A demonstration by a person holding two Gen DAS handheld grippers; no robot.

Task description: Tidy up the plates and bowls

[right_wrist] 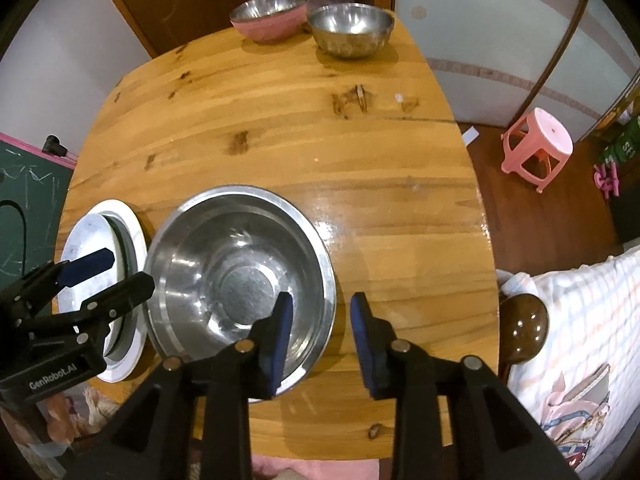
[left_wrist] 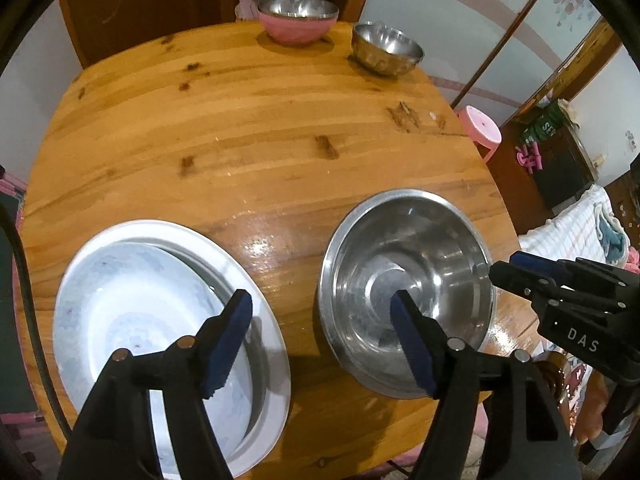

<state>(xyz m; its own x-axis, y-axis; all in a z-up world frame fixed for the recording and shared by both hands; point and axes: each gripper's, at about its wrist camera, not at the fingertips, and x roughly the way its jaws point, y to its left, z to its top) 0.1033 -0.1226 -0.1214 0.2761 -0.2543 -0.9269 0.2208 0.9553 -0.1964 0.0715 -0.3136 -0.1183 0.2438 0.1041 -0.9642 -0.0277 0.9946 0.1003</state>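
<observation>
Large shiny stainless-steel bowl [right_wrist: 240, 276] sits upright on the near part of the round wooden table [right_wrist: 280, 140], empty. Just left of it, apart by a narrow strip of table, a wide white rimmed plate [left_wrist: 264, 320] holds a smaller pale blue-white plate [left_wrist: 140, 300] lying tilted inside it, one edge propped on the rim. At the far table edge, well apart from these: a pink bowl with steel lining [right_wrist: 269, 16] and a small plain steel bowl [right_wrist: 351, 29], just beside each other.

Right gripper [right_wrist: 321, 334], black with blue pads, points steeply down at the steel bowl's right rim; jaws parted, one pad over the bowl's inside, the other outside over the table, rim in the gap, no pad pressing on it.

Left gripper [left_wrist: 322, 342] jaws spread wide, holding nothing; left pad hangs over the stacked plates, right pad over the steel bowl, bare table between.

Off the table: pink plastic stool [right_wrist: 538, 140] on the wooden floor, green chalkboard [right_wrist: 20, 208] at left, checked cloth [right_wrist: 572, 312] at right.
</observation>
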